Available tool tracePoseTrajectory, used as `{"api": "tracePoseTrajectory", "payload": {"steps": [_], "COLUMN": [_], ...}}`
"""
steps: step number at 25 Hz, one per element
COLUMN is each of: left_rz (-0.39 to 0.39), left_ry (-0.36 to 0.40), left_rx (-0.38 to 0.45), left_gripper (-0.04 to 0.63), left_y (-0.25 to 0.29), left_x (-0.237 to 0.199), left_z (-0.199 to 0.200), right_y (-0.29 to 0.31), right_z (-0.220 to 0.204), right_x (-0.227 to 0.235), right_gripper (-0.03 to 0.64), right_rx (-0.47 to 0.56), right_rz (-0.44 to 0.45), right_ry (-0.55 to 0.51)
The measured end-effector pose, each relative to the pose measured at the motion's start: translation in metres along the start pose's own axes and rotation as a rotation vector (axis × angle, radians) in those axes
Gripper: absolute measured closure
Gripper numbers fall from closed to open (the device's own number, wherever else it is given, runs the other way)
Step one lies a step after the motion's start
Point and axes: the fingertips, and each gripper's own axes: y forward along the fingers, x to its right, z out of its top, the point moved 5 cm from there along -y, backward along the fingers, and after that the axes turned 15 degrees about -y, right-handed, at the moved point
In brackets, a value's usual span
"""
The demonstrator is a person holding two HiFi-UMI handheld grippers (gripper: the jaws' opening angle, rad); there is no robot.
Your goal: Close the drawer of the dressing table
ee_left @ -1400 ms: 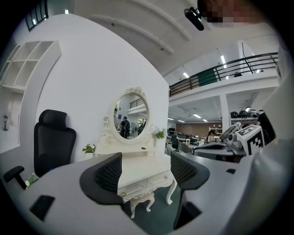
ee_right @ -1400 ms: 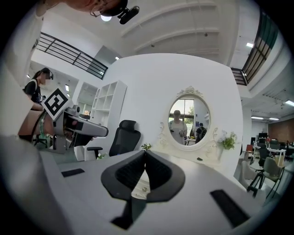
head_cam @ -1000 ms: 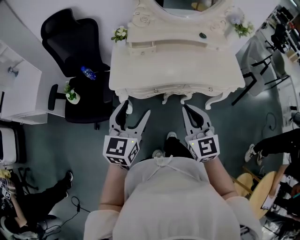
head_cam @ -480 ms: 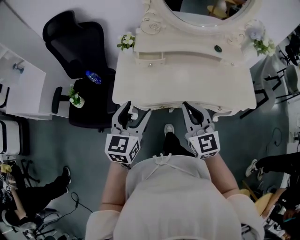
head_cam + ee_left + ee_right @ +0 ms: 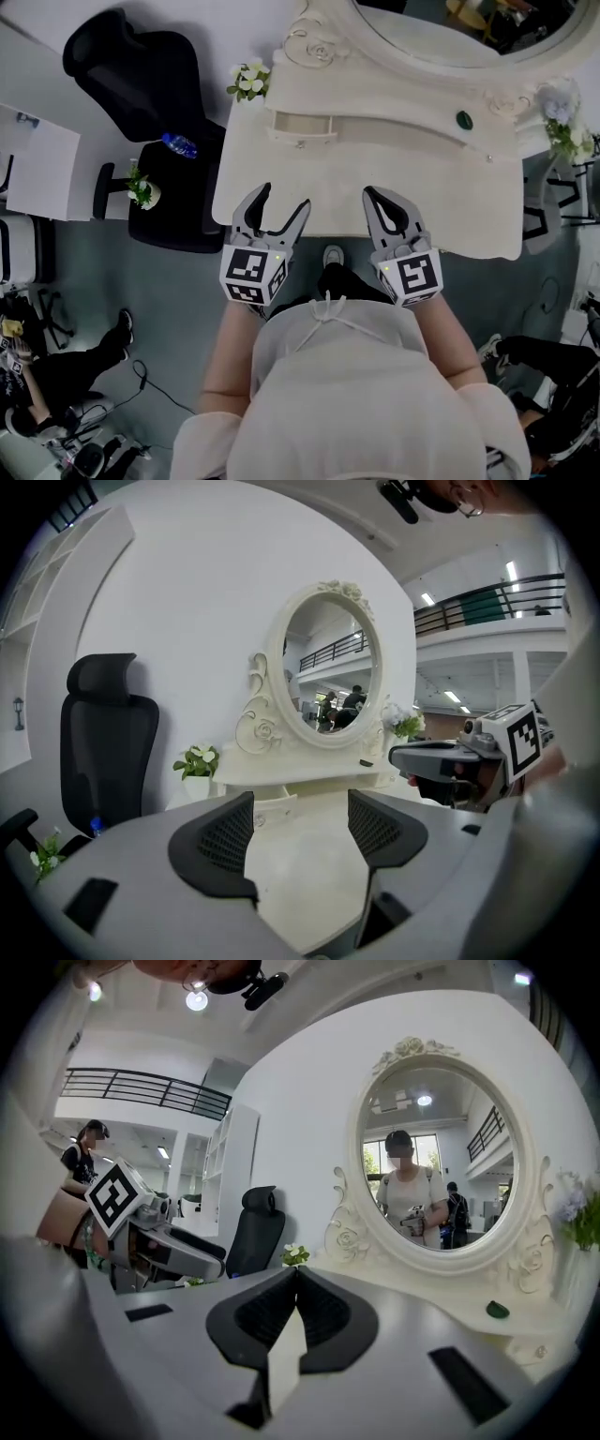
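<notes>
The person wears a pale, loose top (image 5: pixel 337 394) with a thin cord tied in a bow at the neckline (image 5: pixel 328 306) and short, full sleeves (image 5: pixel 199 439). Below it show dark trousers (image 5: pixel 345 281) and a white shoe (image 5: pixel 333 254). The left gripper (image 5: pixel 281 199) and the right gripper (image 5: pixel 380 197) have smooth light grey shells that taper into curved, claw-like fingers with dark inner faces. Each carries a cube with black-and-white square markers at its near end, on the left (image 5: pixel 253 274) and on the right (image 5: pixel 412 277), with a small green light beside it (image 5: pixel 269 260). In the gripper views the pads (image 5: pixel 228 832) are black with a fine mesh texture.
</notes>
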Motion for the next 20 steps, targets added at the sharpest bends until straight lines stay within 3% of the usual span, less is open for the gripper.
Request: {"api": "tracePoseTrajectory", "payload": {"steps": [15,20], "left_rz": [0.151,0.178], "left_ry": [-0.059,-0.073], "left_rx": [-0.174,-0.195], "left_gripper": [0.27,0.327], "left_y": [0.123,0.146], "left_x": [-0.064,-0.074], "left_z": [-0.052,-0.056], "right_y": [0.09,0.105], "right_z": [-0.08,-0.099], "right_x": [0.046,0.056], "right_gripper": [0.611,0.611], "right_rx": [-0.054,-0.077], "right_rz": [0.122,0.134], "right_ry": [0.042,0.054]}}
